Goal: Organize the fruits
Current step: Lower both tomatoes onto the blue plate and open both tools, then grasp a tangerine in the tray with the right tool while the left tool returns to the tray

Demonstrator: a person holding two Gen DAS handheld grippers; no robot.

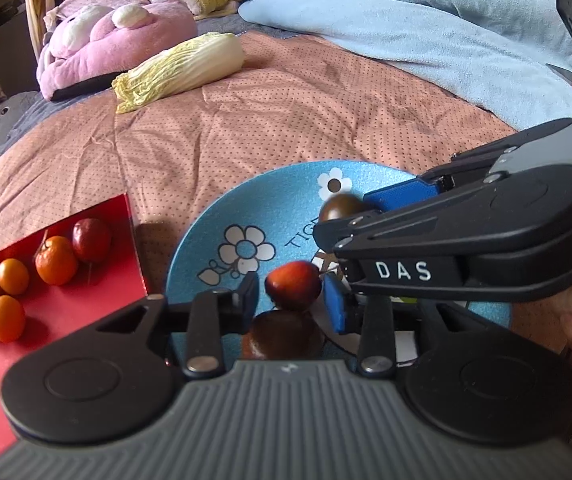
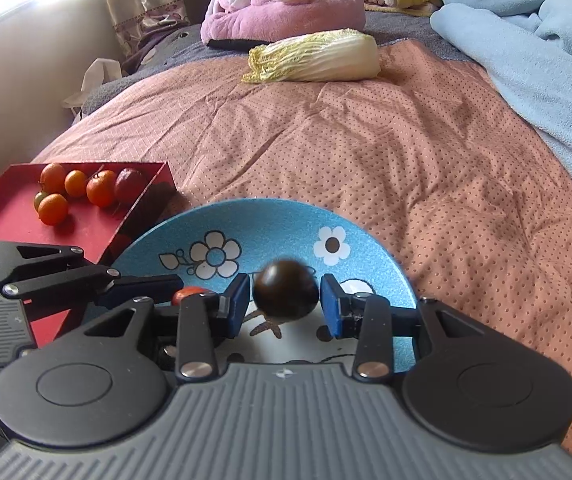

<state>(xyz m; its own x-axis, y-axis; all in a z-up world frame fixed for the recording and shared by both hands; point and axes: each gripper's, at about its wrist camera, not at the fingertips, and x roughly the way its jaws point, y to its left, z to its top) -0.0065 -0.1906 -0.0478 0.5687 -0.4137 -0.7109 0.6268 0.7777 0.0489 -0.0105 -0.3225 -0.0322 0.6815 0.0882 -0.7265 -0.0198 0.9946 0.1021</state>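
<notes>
Nearest, the left claw (image 1: 292, 294) stands narrow around a red fruit (image 1: 293, 291), gaps showing at both pads, with a dark fruit (image 1: 282, 338) just under it; the right claw (image 2: 286, 304) brackets another dark fruit (image 2: 286, 294) over the blue plate (image 2: 282, 220), and whether its pads touch I cannot tell. Judging by this, sorting is about half done: three fruits at the plate, while left of the claws the red tray (image 2: 10, 216) holds six more, four orange, one green, one dark red. Farthest lies one cabbage (image 2: 314, 56).
</notes>
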